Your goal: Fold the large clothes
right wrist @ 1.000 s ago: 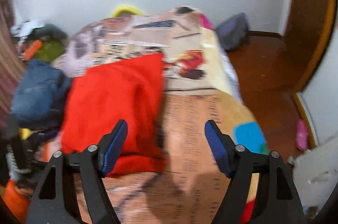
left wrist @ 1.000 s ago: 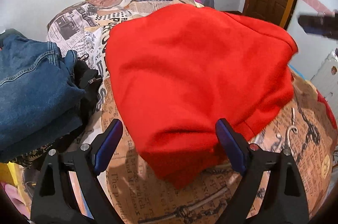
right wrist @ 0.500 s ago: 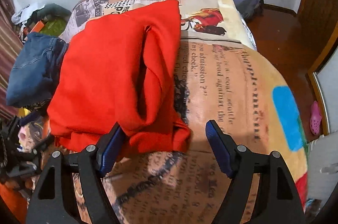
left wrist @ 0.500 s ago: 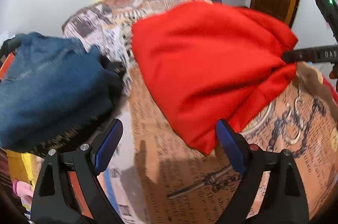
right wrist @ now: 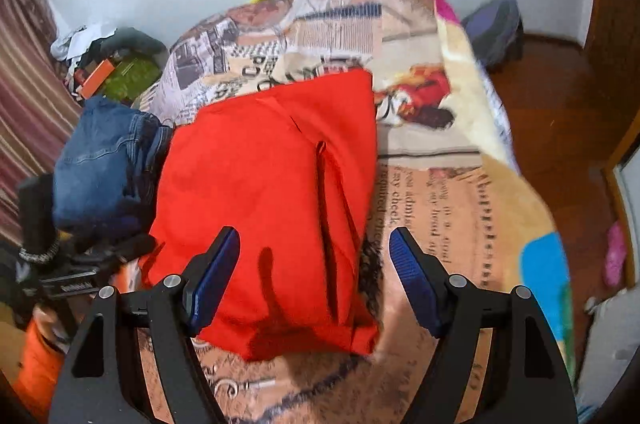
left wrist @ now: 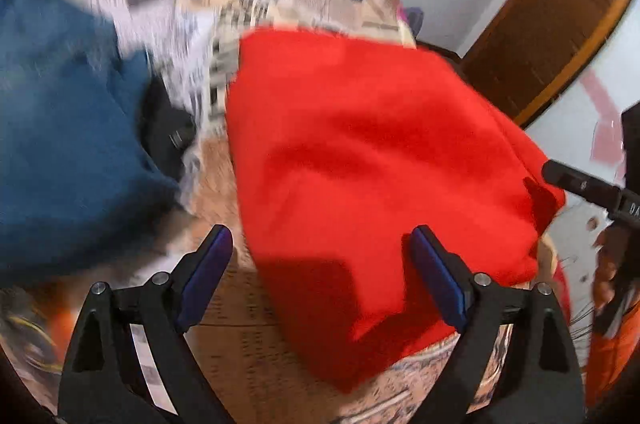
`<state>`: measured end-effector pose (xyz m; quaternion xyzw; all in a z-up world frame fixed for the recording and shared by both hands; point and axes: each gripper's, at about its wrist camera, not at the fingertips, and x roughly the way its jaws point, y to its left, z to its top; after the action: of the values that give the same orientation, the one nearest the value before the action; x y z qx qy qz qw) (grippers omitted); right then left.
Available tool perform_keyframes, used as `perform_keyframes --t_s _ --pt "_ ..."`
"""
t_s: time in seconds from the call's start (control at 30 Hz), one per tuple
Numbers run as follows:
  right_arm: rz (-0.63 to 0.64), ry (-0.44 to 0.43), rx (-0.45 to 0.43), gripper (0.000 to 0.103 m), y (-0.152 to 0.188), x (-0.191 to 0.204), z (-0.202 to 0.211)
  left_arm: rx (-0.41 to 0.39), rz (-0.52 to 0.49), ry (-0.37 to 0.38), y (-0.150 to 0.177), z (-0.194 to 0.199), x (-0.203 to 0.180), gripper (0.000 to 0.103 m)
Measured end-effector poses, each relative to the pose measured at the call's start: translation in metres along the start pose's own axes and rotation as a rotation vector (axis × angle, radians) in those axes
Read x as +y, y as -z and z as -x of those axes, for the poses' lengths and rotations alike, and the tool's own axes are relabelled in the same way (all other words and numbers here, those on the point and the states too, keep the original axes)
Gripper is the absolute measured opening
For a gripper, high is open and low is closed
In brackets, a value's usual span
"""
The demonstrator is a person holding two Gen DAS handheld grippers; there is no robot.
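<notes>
Both gripper heads gape empty; since 0.5 s ago, red garment lies flatter, folded.

Matt red fleecy cloth garment on a soft printed blanket, beside blue denim jeans (glossy wood floor beyond).

The newspaper-print blanket carries columns of English type beside the red garment, and only scraps read: "cheek" and "head". White lettering on the black device at the left is too blurred to read.
</notes>
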<state>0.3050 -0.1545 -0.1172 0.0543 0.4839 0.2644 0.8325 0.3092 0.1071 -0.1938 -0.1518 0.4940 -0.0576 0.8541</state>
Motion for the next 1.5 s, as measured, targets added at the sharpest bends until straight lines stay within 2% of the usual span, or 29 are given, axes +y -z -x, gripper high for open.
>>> perform_keyframes --t_s 0.1,0.2,0.27,0.43,0.5,0.57,0.6,0.63,0.67,0.7,0.73,0.77,0.83,1.0,1.2,1.33,1.5 --pt "-0.046 -0.023 0.082 0.074 -0.004 -0.013 -0.028 0.030 0.095 0.083 0.000 -0.019 0.013 0.091" --pt "-0.110 -0.122 0.148 0.074 -0.004 -0.027 -0.050 0.052 0.166 0.156 -0.004 -0.031 0.024 0.091" --pt "-0.137 -0.190 0.151 0.077 -0.005 -0.030 -0.054 0.066 0.193 0.194 -0.008 -0.039 0.029 0.091" --pt "-0.127 -0.261 0.137 0.076 -0.014 -0.023 -0.061 0.053 0.202 0.207 -0.018 -0.046 0.023 0.091" --pt "-0.138 -0.291 0.147 0.067 -0.015 -0.019 -0.066 0.041 0.209 0.208 -0.020 -0.045 0.021 0.086" --pt "-0.156 -0.297 0.162 0.056 -0.016 -0.019 -0.068 0.020 0.193 0.193 -0.020 -0.040 0.018 0.072" --pt "-0.165 -0.290 0.164 0.048 -0.016 -0.020 -0.068 0.011 0.179 0.184 -0.019 -0.036 0.016 0.068" --pt "-0.173 -0.290 0.165 0.044 -0.016 -0.021 -0.068 0.004 0.171 0.178 -0.018 -0.032 0.014 0.061" --pt "-0.182 -0.294 0.162 0.032 -0.016 -0.022 -0.066 0.000 0.166 0.176 -0.017 -0.028 0.014 0.054" --pt "-0.194 -0.306 0.151 0.027 -0.015 -0.023 -0.062 -0.008 0.158 0.174 -0.017 -0.022 0.013 0.049" --pt "-0.202 -0.316 0.141 0.026 -0.014 -0.023 -0.057 -0.014 0.151 0.175 -0.018 -0.018 0.013 0.037" --pt "-0.202 -0.316 0.136 0.024 -0.013 -0.021 -0.054 -0.018 0.136 0.186 -0.020 -0.010 0.013 0.029" --pt "-0.168 -0.296 0.129 0.023 -0.013 -0.011 -0.043 -0.031 0.111 0.191 -0.022 0.003 0.008 0.025" --pt "-0.077 -0.269 0.092 0.022 -0.021 0.021 -0.011 -0.112 0.017 0.163 -0.029 0.050 -0.008 0.024" --pt "-0.005 -0.309 0.003 0.022 -0.049 0.067 0.018 -0.258 -0.023 0.139 -0.038 0.131 0.004 0.023" --pt "0.068 -0.347 -0.063 0.022 -0.071 0.116 0.031 -0.362 -0.038 0.090 -0.050 0.190 0.028 0.023" --pt "0.124 -0.436 -0.108 0.022 -0.102 0.173 0.025 -0.461 -0.019 0.039 -0.064 0.240 0.072 0.023"
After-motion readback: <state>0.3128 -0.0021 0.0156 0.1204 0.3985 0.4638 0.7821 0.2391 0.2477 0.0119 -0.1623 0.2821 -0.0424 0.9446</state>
